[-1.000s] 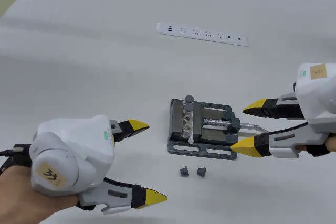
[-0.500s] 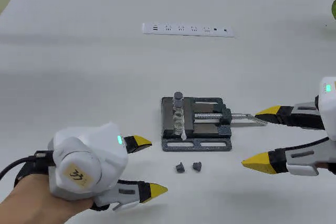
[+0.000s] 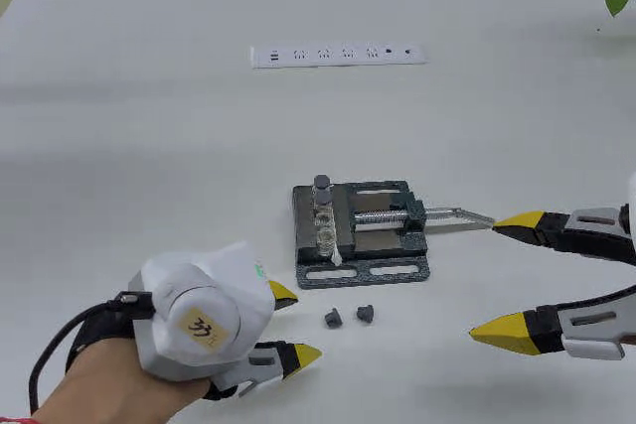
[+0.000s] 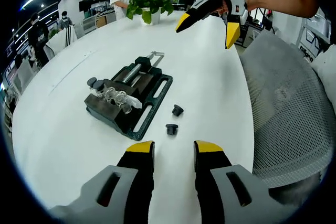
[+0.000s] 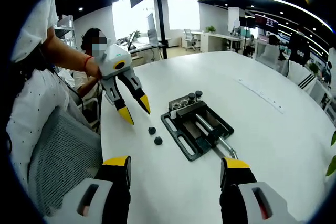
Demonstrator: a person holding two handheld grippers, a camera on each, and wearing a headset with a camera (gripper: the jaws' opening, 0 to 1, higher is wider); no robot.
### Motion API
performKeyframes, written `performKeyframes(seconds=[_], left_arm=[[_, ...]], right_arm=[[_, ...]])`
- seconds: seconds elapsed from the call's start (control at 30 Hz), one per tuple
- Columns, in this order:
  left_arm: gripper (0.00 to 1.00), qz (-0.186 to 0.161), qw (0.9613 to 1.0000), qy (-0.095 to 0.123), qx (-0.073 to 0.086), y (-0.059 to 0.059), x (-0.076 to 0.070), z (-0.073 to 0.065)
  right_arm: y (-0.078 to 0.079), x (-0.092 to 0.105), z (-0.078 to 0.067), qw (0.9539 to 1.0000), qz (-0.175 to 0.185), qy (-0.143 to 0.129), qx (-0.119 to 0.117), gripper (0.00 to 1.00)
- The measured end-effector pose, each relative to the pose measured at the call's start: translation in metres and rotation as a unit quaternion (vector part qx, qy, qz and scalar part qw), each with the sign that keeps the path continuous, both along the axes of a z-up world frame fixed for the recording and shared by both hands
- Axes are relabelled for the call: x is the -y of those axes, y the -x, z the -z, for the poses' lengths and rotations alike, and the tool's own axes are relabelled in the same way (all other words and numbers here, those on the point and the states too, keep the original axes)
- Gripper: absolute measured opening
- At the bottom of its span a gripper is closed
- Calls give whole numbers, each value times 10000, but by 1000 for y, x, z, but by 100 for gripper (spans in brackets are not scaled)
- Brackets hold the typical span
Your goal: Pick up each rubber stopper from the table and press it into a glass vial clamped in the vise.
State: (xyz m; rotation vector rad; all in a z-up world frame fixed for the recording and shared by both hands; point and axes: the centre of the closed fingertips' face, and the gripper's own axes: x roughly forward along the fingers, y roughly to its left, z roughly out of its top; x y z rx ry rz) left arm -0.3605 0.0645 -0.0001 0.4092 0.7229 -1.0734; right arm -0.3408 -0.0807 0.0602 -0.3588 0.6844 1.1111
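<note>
Rubber stoppers (image 3: pixel 333 319) awaiting pick-up: two small dark grey plugs, loose on the white table (image 3: pixel 149 166). The white, yellow-tipped left gripper (image 3: pixel 295 325) hovers on the person's side of the dark grey metal bench vise (image 3: pixel 378 270). Its jaws stand a modest gap apart and hold nothing. In the left gripper view the same jaws point towards the two plugs, which lie side by side just in front of the vise base, apart from it and from each other. Clamped between the vise's jaw plates is a row of small clear glass vials (image 3: pixel 325 230). The vial at the end of the row farthest from the loose plugs already carries a dark stopper; those nearer appear uncapped. The matching right gripper (image 3: pixel 486 279) hangs beyond the vise's screw-handle end, spread wide and empty. A white power strip (image 3: pixel 338 55) lies well behind the vise. Judged step: the approach to a loose plug, with no grasp yet made. The next move calls for lowering the left gripper over one plug and closing on its sides so that its narrow end can face a vial mouth.
</note>
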Motion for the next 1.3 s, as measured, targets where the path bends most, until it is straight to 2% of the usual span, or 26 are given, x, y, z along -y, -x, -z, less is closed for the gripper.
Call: performKeyframes(seconds=[0.27, 0.4, 0.63, 1.3], left_arm=[[20, -29, 9998, -108, -191, -8, 6, 18], [19, -55, 9996, -142, -232, -11, 10, 21], [15, -115, 9991, -214, -359, -12, 15, 27], [7, -165, 9985, -243, -453, -16, 17, 33]], right_arm=[[-2, 8, -4, 9998, 95, -116, 106, 66], [-2, 12, -1, 9998, 139, -114, 91, 67], [1, 15, -5, 9996, 216, -134, 100, 66], [1, 20, -1, 9994, 288, -173, 105, 63]])
